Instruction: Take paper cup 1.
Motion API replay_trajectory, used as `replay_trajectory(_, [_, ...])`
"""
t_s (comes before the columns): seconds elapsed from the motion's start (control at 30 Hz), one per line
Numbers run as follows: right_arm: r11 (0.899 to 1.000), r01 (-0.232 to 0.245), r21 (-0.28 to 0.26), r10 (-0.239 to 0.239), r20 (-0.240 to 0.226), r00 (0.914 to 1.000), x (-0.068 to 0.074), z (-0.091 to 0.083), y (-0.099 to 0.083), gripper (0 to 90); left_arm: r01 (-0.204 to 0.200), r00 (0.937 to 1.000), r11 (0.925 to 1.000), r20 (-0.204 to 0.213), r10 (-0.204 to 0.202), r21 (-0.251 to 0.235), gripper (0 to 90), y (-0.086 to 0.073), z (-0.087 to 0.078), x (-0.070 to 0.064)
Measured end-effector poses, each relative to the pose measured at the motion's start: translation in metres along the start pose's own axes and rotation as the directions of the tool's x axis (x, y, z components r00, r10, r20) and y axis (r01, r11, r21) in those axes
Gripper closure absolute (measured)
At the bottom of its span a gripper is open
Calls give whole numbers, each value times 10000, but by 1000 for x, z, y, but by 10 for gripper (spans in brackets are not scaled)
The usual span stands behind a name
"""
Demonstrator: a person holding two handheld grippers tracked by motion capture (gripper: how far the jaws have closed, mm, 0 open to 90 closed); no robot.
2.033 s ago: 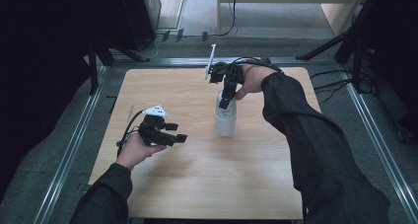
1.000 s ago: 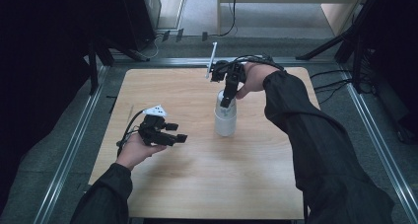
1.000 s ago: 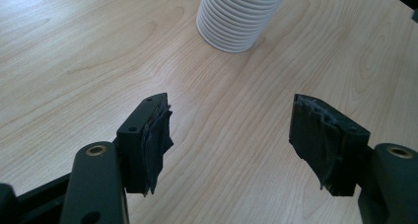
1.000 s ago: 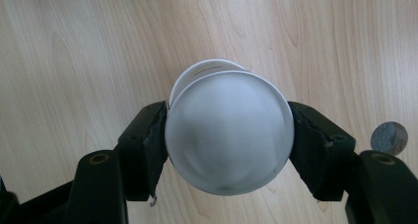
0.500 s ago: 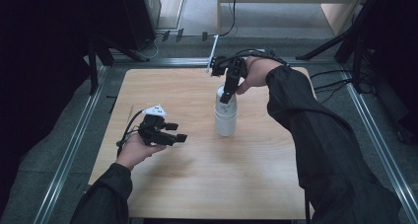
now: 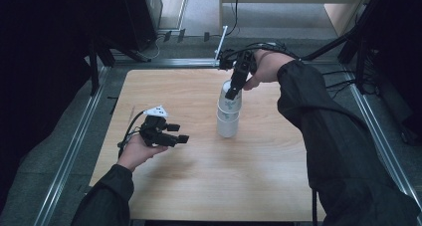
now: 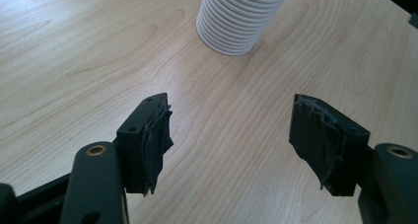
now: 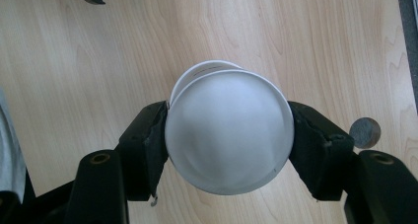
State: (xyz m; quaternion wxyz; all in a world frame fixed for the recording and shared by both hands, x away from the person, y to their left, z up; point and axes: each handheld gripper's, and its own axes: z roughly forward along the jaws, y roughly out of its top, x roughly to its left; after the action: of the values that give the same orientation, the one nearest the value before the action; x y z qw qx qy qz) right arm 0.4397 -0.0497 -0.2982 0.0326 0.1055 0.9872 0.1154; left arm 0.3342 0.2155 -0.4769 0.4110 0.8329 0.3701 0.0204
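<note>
High view, right claw: the right claw (image 6: 233,92) points down over the far middle of the table (image 6: 199,196) and pinches the top cup (image 6: 230,102) by its upper end.
High view, cups: the top cup is upside down and sits raised on the lower cup (image 6: 228,124), so that part of its wall shows above it; the lower cup stands on the table.
High view, left claw: the left claw (image 6: 180,134) is held by the left hand (image 6: 137,150) above the left part of the table, well apart from the cups, and its jaws are spread with nothing between them.
Left gripper view, claw: the two black jaws of the left claw (image 7: 229,135) stand wide apart over bare wood.
Left gripper view, cup: the ribbed white wall of the lower cup (image 7: 236,17) stands on the table ahead of the jaws, not touching them.
Right gripper view, claw: the right claw (image 8: 227,150) presses on both sides of the top cup (image 8: 229,135), whose round white bottom faces the camera.
Right gripper view, lower cup: a thin edge of the lower cup (image 8: 197,71) shows behind the top cup, a little off to one side.
Right gripper view, table: a small dark round mark (image 8: 364,132) lies on the wood near the right jaw.
</note>
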Motion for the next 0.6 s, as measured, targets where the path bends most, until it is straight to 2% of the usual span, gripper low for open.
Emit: replay_trajectory(0.6, [9955, -241, -911, 245, 36, 9997, 1, -36, -15, 362, 11, 10000, 10000, 26, -11, -43, 318, 0, 0, 0])
